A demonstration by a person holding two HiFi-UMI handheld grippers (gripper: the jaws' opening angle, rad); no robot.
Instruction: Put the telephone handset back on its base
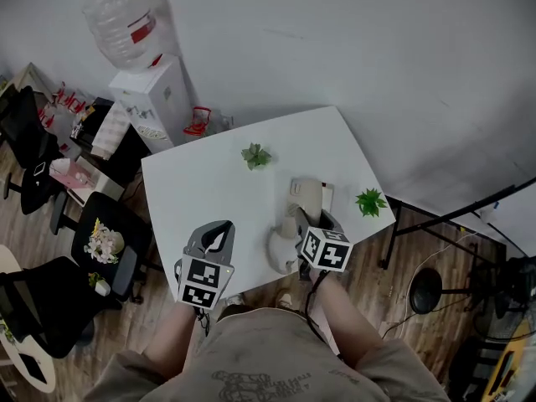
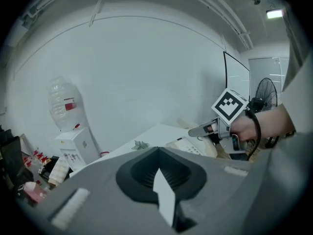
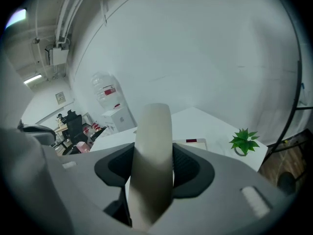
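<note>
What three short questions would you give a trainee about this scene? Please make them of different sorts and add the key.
1. True or false: the left gripper holds the handset.
2. Where does the telephone base stand? A) on the floor B) on the white table C) on a chair
3. How many small green plants stand on the table?

Key:
1. False. The right gripper is shut on the handset, and the left gripper is shut and empty.
2. B
3. Two
</note>
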